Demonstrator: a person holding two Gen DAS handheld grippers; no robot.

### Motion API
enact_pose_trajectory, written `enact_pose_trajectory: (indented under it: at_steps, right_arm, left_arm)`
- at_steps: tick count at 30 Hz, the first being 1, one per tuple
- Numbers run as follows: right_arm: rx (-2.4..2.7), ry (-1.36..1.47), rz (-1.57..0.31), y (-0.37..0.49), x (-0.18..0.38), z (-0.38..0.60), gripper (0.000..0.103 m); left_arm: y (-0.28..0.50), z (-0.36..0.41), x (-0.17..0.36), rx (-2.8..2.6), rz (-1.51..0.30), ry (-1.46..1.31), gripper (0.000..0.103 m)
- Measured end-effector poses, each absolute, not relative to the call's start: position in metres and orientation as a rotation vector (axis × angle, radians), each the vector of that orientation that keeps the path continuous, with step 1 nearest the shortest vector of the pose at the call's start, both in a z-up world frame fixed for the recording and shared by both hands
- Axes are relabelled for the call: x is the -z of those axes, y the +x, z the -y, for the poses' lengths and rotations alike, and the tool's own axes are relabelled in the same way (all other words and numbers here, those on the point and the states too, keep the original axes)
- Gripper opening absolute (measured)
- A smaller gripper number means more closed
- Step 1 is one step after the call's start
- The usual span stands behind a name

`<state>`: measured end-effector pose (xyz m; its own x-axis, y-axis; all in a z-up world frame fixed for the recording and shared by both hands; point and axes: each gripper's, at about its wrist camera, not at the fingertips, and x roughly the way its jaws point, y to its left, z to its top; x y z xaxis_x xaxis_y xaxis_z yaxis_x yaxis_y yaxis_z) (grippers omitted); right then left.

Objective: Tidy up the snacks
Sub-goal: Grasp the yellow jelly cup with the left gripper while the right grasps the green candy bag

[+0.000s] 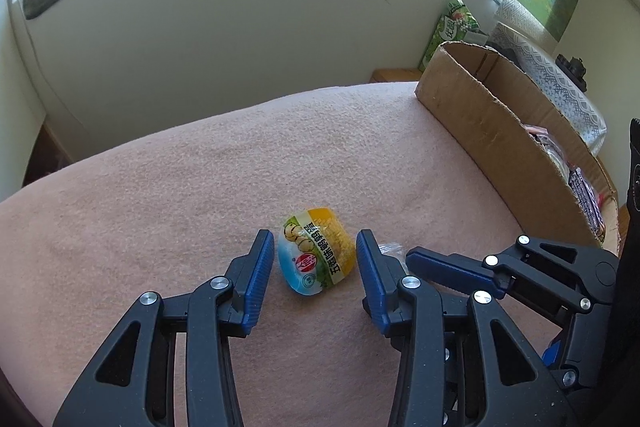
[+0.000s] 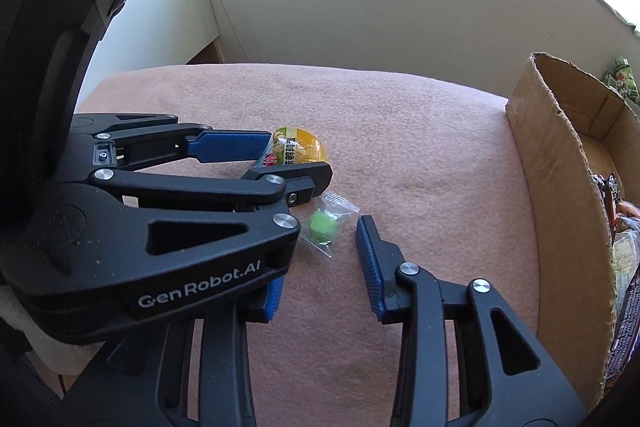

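Both tools are down low over the pink blanket (image 1: 168, 163) that covers the bench, and two snacks are left out on it. The left hand-held gripper (image 1: 316, 259) is spread wide, its blue pads either side of the yellow-and-blue egg snack packet (image 1: 316, 255) — bracketing it, not yet touching as far as the left wrist view shows. Just to the right, the right hand-held gripper (image 2: 320, 255) is also parted, lined up on a green candy in a clear wrapper (image 2: 325, 225) lying near the packet; its left finger is hidden behind the other tool, so only the right pad is plainly seen.

The cardboard box (image 2: 560, 163) stands at the right edge, already holding several wrapped snacks.

Here's the worry — the two tools are crowded, the left one's finger lying right across the right one's line. Closing both together could knock one into the other and nudge a snack aside. The candy's wrapper is thin and slippery-looking; a pinch on the film alone may let it slide out. The rounded packet could squirt forward if squeezed off-centre.
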<state>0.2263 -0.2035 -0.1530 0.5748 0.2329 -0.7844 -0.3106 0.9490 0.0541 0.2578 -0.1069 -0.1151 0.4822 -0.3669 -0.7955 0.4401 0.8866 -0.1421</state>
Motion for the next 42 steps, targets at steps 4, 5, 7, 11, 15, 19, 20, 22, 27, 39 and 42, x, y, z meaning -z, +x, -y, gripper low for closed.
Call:
enact_pose_trajectory:
  at_steps: [4, 5, 7, 11, 15, 19, 20, 22, 27, 39, 42]
  right_arm:
    - [-0.316, -0.086, -0.904, 0.225, 0.153, 0.204, 0.026]
    - [-0.316, -0.087, -0.903, 0.225, 0.153, 0.204, 0.026]
    - [-0.315, -0.093, -0.902, 0.224, 0.153, 0.204, 0.026]
    - [-0.314, -0.095, -0.897, 0.221, 0.153, 0.205, 0.022]
    - [-0.320, -0.093, -0.886, 0.218, 0.152, 0.205, 0.022]
    - [-0.317, -0.089, -0.873, 0.215, 0.150, 0.208, 0.022]
    - [-0.316, -0.085, -0.871, 0.215, 0.149, 0.208, 0.022]
    - [-0.312, -0.081, -0.864, 0.215, 0.147, 0.210, 0.022]
    - [-0.308, -0.091, -0.836, 0.209, 0.138, 0.212, 0.022]
    - [-0.294, -0.050, -0.724, 0.186, 0.095, 0.239, 0.022]
    - [-0.278, -0.042, -0.685, 0.180, 0.082, 0.248, 0.022]
  left_arm:
    - [0.257, 0.107, 0.117, 0.486, -0.939, 0.084, 0.031]
    - [0.257, 0.106, 0.117, 0.485, -0.938, 0.081, 0.030]
    - [0.255, 0.105, 0.117, 0.483, -0.935, 0.083, 0.028]
    - [0.252, 0.104, 0.115, 0.475, -0.920, 0.091, 0.024]
    - [0.250, 0.095, 0.113, 0.468, -0.913, 0.080, 0.022]
    - [0.246, 0.088, 0.113, 0.461, -0.906, 0.082, 0.022]
    - [0.246, 0.088, 0.112, 0.460, -0.904, 0.082, 0.022]
    - [0.245, 0.087, 0.110, 0.459, -0.899, 0.079, 0.022]
    - [0.244, 0.082, 0.100, 0.450, -0.879, 0.064, 0.021]
    - [0.235, 0.099, 0.065, 0.470, -0.803, 0.066, 0.021]
    - [0.234, 0.106, 0.056, 0.480, -0.782, 0.062, 0.021]
